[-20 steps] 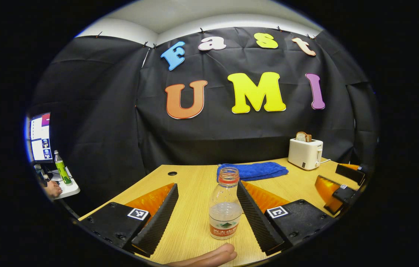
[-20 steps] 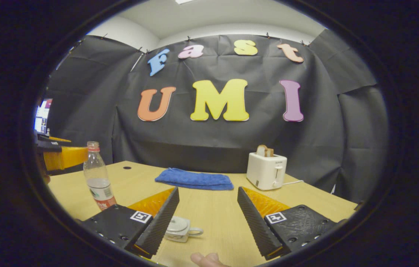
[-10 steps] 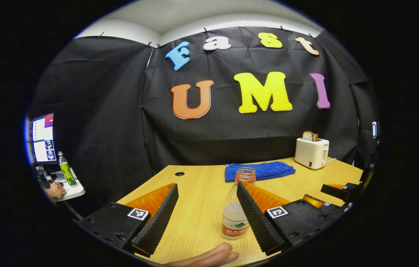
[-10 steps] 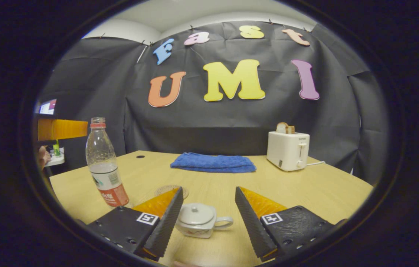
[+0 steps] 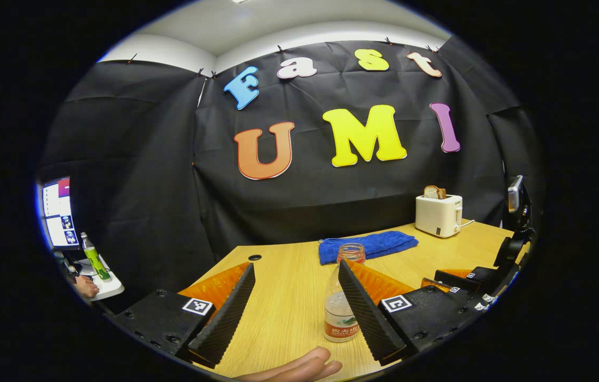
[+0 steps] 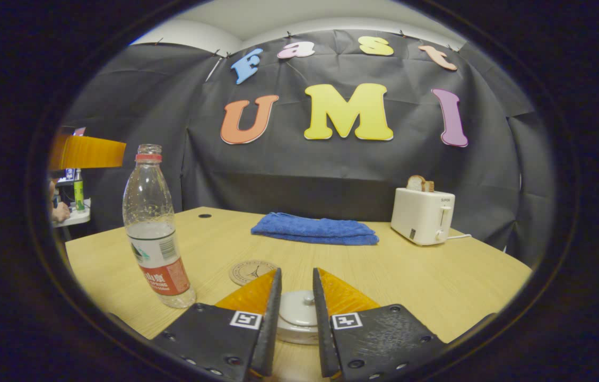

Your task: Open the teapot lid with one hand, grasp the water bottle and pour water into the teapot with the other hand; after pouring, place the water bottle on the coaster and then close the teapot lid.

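Observation:
In the left gripper view my left gripper (image 5: pixel 294 265) stands open and low over the table. The uncapped water bottle (image 5: pixel 343 313), part full, is upright just past it and partly hidden by the right-hand finger. In the right gripper view my right gripper (image 6: pixel 296 271) has its jaws drawn to a narrow gap around the white teapot (image 6: pixel 295 324). The lid knob (image 6: pixel 307 300) sits between the fingers, nearer the right one, with a gap on its left. The bottle (image 6: pixel 157 233) stands to the left there. A round coaster (image 6: pixel 250 271) lies just beyond the teapot.
A folded blue towel (image 6: pixel 315 229) lies at the table's far side and a white toaster (image 6: pixel 424 215) with bread stands at the back right. The other gripper (image 5: pixel 469 284) shows at the right in the left gripper view. A fingertip (image 5: pixel 299 369) pokes in at the bottom.
My right gripper has dropped lower over the teapot and its fingers have closed from wide apart to a narrow gap around the lid knob. The left gripper has shifted only slightly beside the bottle.

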`<control>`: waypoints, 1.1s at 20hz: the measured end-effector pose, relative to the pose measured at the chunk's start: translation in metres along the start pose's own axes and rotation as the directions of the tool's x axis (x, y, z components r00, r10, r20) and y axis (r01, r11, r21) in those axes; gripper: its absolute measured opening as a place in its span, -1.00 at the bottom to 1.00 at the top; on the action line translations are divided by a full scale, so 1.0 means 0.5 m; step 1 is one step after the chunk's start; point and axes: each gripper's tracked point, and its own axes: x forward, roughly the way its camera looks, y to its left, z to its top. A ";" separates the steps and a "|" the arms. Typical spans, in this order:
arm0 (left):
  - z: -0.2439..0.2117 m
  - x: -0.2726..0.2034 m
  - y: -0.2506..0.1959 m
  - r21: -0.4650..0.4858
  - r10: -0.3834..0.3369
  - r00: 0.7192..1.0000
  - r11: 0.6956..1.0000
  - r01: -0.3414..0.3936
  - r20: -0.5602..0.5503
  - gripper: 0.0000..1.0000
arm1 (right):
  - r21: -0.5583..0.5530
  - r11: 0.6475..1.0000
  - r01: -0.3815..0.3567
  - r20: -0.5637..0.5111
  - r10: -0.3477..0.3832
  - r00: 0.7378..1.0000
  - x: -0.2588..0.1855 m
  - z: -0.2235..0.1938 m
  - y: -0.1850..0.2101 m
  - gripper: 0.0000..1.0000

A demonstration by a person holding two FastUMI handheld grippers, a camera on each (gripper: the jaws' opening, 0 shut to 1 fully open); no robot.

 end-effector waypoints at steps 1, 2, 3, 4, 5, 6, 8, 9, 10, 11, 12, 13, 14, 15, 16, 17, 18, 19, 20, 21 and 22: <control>-0.001 0.003 0.003 0.003 0.003 1.000 1.000 -0.003 0.001 0.99 | 0.000 1.000 -0.001 -0.010 0.001 1.000 0.005 -0.005 0.001 -0.42; -0.001 0.001 0.007 0.002 0.004 1.000 1.000 -0.004 0.000 0.99 | 0.004 1.000 0.011 -0.010 -0.011 1.000 0.006 -0.004 -0.005 -0.42; -0.001 0.001 0.007 0.001 0.002 1.000 1.000 -0.002 -0.002 0.99 | 0.021 1.000 0.008 -0.011 -0.008 1.000 0.007 -0.006 -0.007 -0.60; -0.003 0.003 0.007 -0.001 0.000 1.000 1.000 0.000 -0.003 0.98 | 0.033 0.999 0.000 -0.021 0.001 1.000 0.009 -0.006 -0.006 -0.60; -0.003 0.004 0.007 -0.003 -0.004 1.000 1.000 0.004 -0.004 0.99 | 0.038 0.999 -0.007 -0.030 0.009 1.000 0.010 -0.012 -0.003 -0.60; -0.004 0.005 0.005 -0.007 -0.011 1.000 1.000 0.011 -0.001 0.99 | 0.034 0.999 -0.010 -0.027 0.011 1.000 0.012 -0.009 -0.004 -0.60; -0.004 0.006 0.002 -0.026 -0.027 1.000 0.999 0.027 0.000 0.99 | 0.042 0.999 0.000 -0.030 0.002 1.000 0.022 -0.009 -0.011 -0.94; -0.004 0.008 -0.006 -0.039 -0.048 0.999 0.998 0.048 0.002 0.99 | 0.038 0.999 -0.005 -0.028 0.006 1.000 0.014 -0.008 -0.013 -0.92; -0.003 0.007 -0.018 -0.051 -0.075 0.997 0.996 0.075 0.009 0.98 | 0.038 0.999 -0.008 -0.029 0.009 1.000 0.014 -0.009 -0.012 -0.92; -0.002 0.007 -0.028 -0.063 -0.102 0.995 0.993 0.103 0.014 0.98 | 0.030 1.000 -0.007 -0.023 0.007 1.000 0.013 -0.005 -0.013 -0.92; -0.006 0.010 -0.035 -0.071 -0.122 0.992 0.990 0.123 0.013 0.98 | 0.027 1.000 -0.008 -0.016 0.009 1.000 0.010 -0.001 -0.012 -0.92; -0.010 0.010 -0.037 -0.075 -0.131 0.991 0.988 0.131 0.006 0.92 | 0.019 1.000 -0.013 -0.019 0.013 1.000 0.010 -0.001 -0.006 -0.99; -0.016 0.011 -0.037 -0.079 -0.136 0.991 0.988 0.136 -0.005 0.99 | 0.007 1.000 -0.008 -0.017 0.008 1.000 0.009 0.002 -0.005 -0.99; -0.021 0.012 -0.037 -0.083 -0.142 0.990 0.987 0.141 -0.012 0.99 | 0.002 1.000 -0.008 -0.005 0.008 1.000 0.004 0.012 -0.005 -1.00; -0.023 0.014 -0.035 -0.087 -0.143 0.990 0.986 0.141 -0.017 0.99 | -0.007 1.000 -0.005 0.010 0.005 1.000 -0.001 0.025 -0.004 -1.00; -0.026 0.014 -0.032 -0.092 -0.140 0.990 0.986 0.137 -0.021 0.99 | -0.010 1.000 -0.008 0.025 0.008 1.000 -0.007 0.037 -0.001 -1.00; -0.026 0.015 -0.026 -0.101 -0.126 0.992 0.987 0.123 -0.024 0.99 | -0.013 1.000 -0.009 0.041 0.010 0.999 -0.016 0.053 0.001 -0.99; -0.028 0.016 -0.018 -0.114 -0.103 0.994 0.989 0.099 -0.034 0.99 | -0.011 1.000 -0.007 0.065 0.008 0.998 -0.029 0.068 0.000 -0.99; -0.022 0.015 -0.010 -0.139 -0.092 0.995 0.986 0.087 -0.035 0.98 | -0.012 1.000 0.003 0.089 -0.002 0.996 -0.041 0.087 -0.004 -0.99; -0.019 0.012 -0.013 -0.164 -0.110 0.993 0.981 0.104 -0.030 0.99 | -0.016 1.000 0.022 0.103 -0.020 0.995 -0.050 0.099 -0.011 -0.99; -0.015 0.006 -0.022 -0.180 -0.132 0.991 0.976 0.126 -0.023 0.98 | -0.020 0.999 0.034 0.109 -0.032 0.994 -0.059 0.109 -0.017 -0.99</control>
